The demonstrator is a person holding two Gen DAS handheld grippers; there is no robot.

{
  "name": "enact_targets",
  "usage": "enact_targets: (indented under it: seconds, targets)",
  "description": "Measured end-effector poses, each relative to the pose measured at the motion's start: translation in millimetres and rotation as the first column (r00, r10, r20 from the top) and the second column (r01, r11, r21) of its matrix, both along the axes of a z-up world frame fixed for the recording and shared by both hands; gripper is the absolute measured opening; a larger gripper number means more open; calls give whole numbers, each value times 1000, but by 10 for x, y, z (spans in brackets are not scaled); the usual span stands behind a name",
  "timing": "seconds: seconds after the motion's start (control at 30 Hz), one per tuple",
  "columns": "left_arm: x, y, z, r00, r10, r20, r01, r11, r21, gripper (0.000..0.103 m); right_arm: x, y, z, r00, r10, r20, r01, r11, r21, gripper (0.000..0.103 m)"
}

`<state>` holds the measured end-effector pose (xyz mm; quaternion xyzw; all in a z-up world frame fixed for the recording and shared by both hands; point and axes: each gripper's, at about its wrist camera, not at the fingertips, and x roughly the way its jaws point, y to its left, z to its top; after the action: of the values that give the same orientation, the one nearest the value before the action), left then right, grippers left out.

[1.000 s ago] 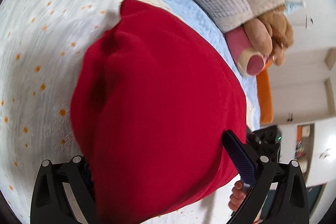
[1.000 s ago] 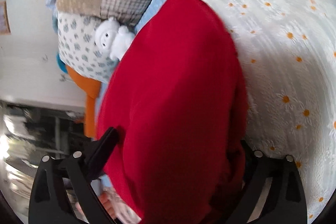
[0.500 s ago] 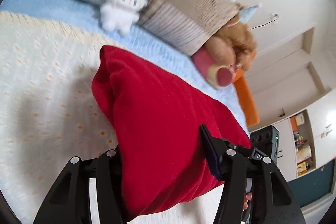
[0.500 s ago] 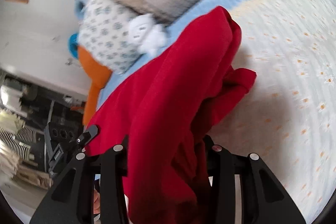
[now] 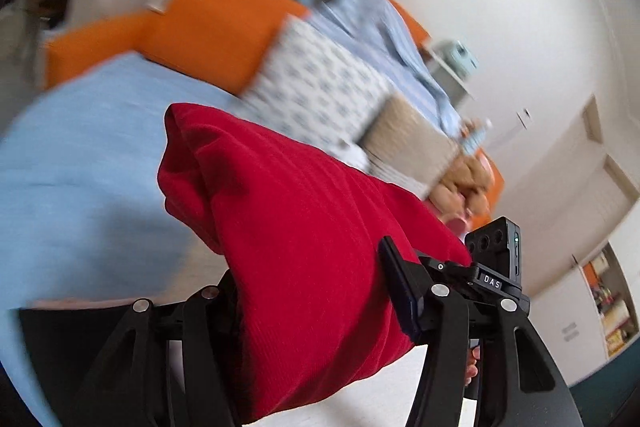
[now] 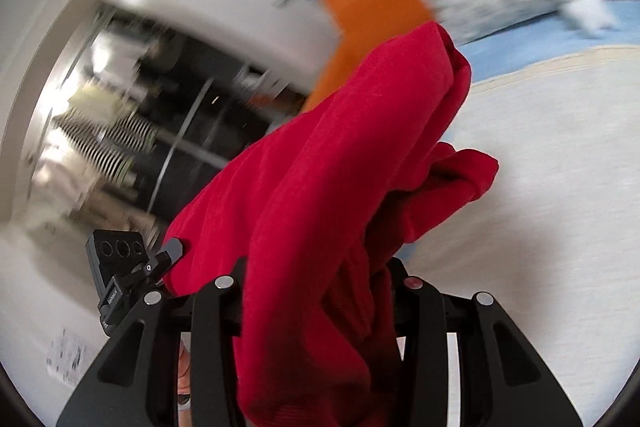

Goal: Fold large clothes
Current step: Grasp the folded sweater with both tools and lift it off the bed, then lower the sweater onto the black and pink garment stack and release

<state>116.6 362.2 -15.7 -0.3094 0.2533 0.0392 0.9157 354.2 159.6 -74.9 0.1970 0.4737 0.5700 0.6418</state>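
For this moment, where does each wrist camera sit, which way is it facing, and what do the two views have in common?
Left wrist: on the left tongs, looking along them over the red garment toward the orange headboard and patterned pillow; the other tongs and fingertips show.
Right wrist: on the right tongs, facing the dark doorway and white bedspread; the other tongs show.
Shared: the garment, headboard and pillow; each pair grips the garment.

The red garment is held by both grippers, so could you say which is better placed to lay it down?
Probably the right gripper: white bedspread lies beside its bunched garment. The left gripper mostly faces pillows.
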Motion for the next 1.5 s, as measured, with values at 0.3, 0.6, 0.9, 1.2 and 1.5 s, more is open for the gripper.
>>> enact_targets:
  seconds: [0.3, 0.6, 0.9, 1.2, 1.5]
  targets:
    - [-1615, 878, -421, 991, 130, 39, -129, 991, -33, 61, -1258, 1108, -163, 980, 189, 67, -186, 982, -44, 42]
    - [-1968, 1023, -2155, 988, 101, -114, -125, 966, -226, 67, -1615, 879, -1648, 971, 231, -64, -239, 953, -185, 49]
    - [-2191, 1035, -2535, 986, 116, -116, -143, 956, -257, 94, -1612, 642, -1812, 985, 163, -63, -173, 950, -258, 97]
    - [-2244, 1115, -1387, 980, 198, -16, -199, 979, -52, 100, -1262, 461, -772, 975, 40, 219, 9, 975, -220, 74]
    - [-1023, 1480, -2036, 951, 224, -215, -222, 974, 31, 99, -1275, 1397, -1423, 977, 78, 199, -10, 947, -322, 50]
